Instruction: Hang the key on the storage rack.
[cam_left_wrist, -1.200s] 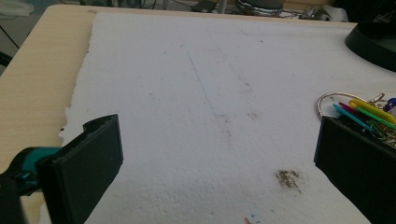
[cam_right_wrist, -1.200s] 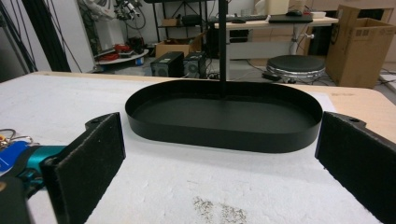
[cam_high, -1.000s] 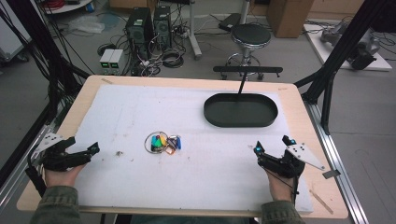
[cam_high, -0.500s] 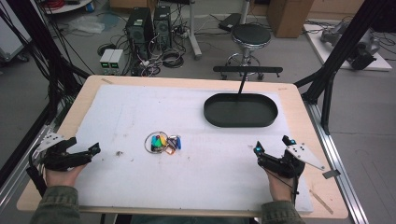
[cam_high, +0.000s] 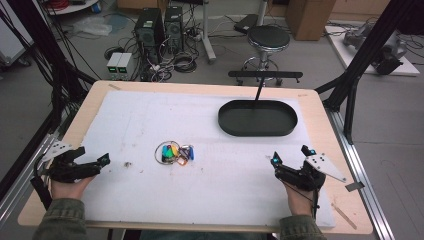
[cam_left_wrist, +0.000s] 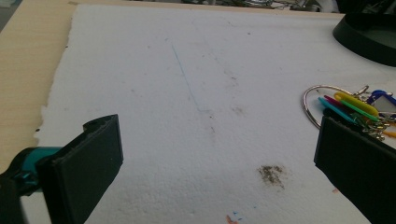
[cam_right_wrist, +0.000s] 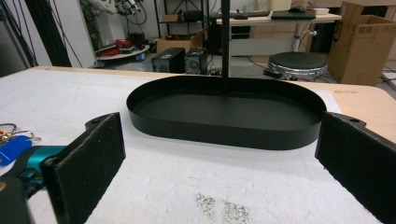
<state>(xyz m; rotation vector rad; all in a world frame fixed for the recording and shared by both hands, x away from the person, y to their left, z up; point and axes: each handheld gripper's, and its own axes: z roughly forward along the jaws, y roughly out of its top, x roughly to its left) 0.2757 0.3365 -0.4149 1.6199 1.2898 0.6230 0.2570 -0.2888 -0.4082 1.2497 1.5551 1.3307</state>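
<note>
We keep the left gripper (cam_high: 97, 162) and the right gripper (cam_high: 290, 159) with jaws wide apart and holding nothing, because the bunch of coloured plastic key tags on a metal ring (cam_high: 174, 152) lies between them, nearer the left one, probably waiting to be picked.

High view: fixed overhead, facing forward and down across whole desk (cam_high: 100, 105). Left gripper view: low, close over white mat, keyring (cam_left_wrist: 345, 105) beside its right finger. Right gripper view: low, facing black tray (cam_right_wrist: 224, 112) beyond fingers. All share mat.
</note>
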